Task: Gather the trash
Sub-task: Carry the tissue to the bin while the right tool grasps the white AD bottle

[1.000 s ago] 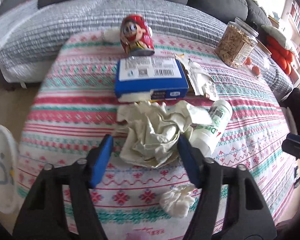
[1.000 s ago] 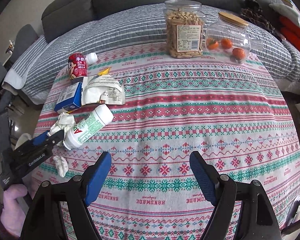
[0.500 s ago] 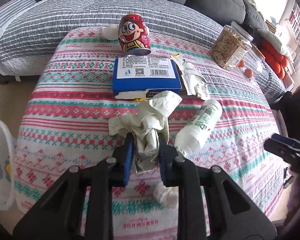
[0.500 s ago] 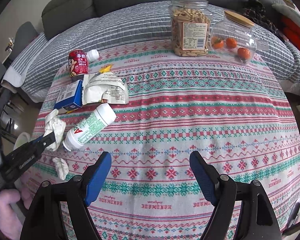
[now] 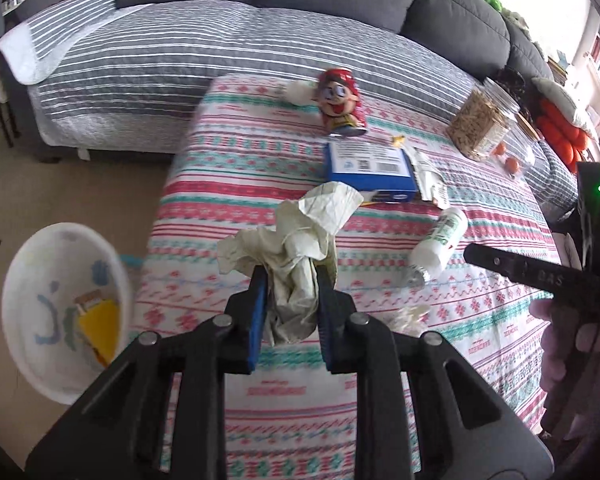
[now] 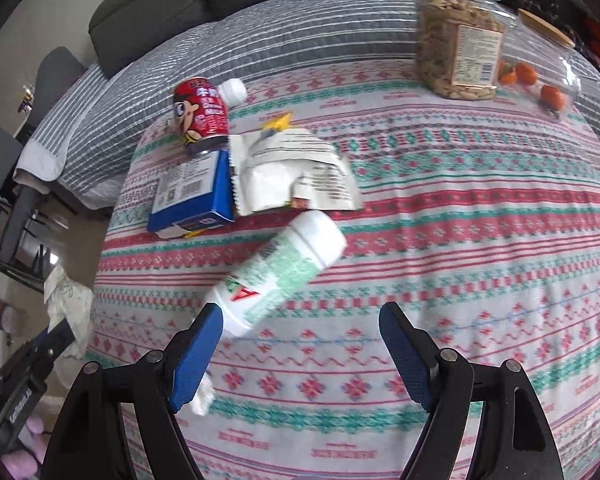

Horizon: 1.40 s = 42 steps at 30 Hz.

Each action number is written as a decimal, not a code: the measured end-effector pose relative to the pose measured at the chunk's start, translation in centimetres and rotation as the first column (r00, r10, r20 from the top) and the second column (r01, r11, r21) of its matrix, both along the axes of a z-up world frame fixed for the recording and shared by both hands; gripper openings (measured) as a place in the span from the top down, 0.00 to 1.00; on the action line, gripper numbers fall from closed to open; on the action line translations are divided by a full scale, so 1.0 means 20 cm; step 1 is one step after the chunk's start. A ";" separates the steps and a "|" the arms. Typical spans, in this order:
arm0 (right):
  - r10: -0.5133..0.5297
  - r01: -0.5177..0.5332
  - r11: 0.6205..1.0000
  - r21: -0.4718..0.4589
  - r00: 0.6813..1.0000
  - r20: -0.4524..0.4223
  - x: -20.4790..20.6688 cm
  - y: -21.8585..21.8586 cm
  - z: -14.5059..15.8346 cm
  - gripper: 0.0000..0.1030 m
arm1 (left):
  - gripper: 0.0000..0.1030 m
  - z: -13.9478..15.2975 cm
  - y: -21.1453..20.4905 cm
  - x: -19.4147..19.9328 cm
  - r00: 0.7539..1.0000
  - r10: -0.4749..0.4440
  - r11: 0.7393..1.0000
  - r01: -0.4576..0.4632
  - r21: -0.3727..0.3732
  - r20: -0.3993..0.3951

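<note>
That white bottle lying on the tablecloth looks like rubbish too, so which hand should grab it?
Probably the right. The right gripper is open and empty just before the white bottle; the left gripper is shut on crumpled paper.

L gripper [image 5: 290, 304] clamped on my crumpled tissue wad [image 5: 300, 248], held above tablecloth [image 5: 228, 184] | white bin [image 5: 60, 312] at left on floor | R gripper's finger [image 5: 512, 266] at right edge | white bottle [image 5: 438, 246] lying flat

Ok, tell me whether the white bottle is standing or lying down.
Lying down: the white bottle rests on its side on the tablecloth, cap end pointing toward the sofa.
</note>
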State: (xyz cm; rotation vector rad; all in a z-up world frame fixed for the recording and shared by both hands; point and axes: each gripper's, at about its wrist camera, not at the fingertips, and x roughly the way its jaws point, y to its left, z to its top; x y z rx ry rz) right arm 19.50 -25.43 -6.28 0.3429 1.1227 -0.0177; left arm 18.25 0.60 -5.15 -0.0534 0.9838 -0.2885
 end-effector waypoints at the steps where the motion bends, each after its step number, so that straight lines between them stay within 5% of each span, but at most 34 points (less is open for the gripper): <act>1: 0.001 -0.001 1.000 0.004 1.000 0.003 0.01 0.02 0.00 0.20 | 0.76 0.00 0.02 -0.01 1.000 0.005 1.000 -0.005 0.002 0.000; 17: -0.021 0.022 1.000 0.019 0.999 -0.044 0.13 0.12 -0.16 0.22 | 0.76 0.02 0.20 -0.06 0.999 0.044 0.999 -0.044 -0.001 -0.008; 29: 0.043 -0.050 0.997 -0.065 0.993 -0.110 0.00 0.01 -0.14 0.61 | 0.76 0.03 0.24 -0.08 0.998 0.061 0.998 -0.061 -0.002 -0.011; 42: 0.121 -0.121 0.992 -0.024 0.993 -0.002 -0.12 0.02 0.07 0.62 | 0.76 0.04 0.33 -0.10 0.996 0.086 0.996 -0.086 0.000 -0.002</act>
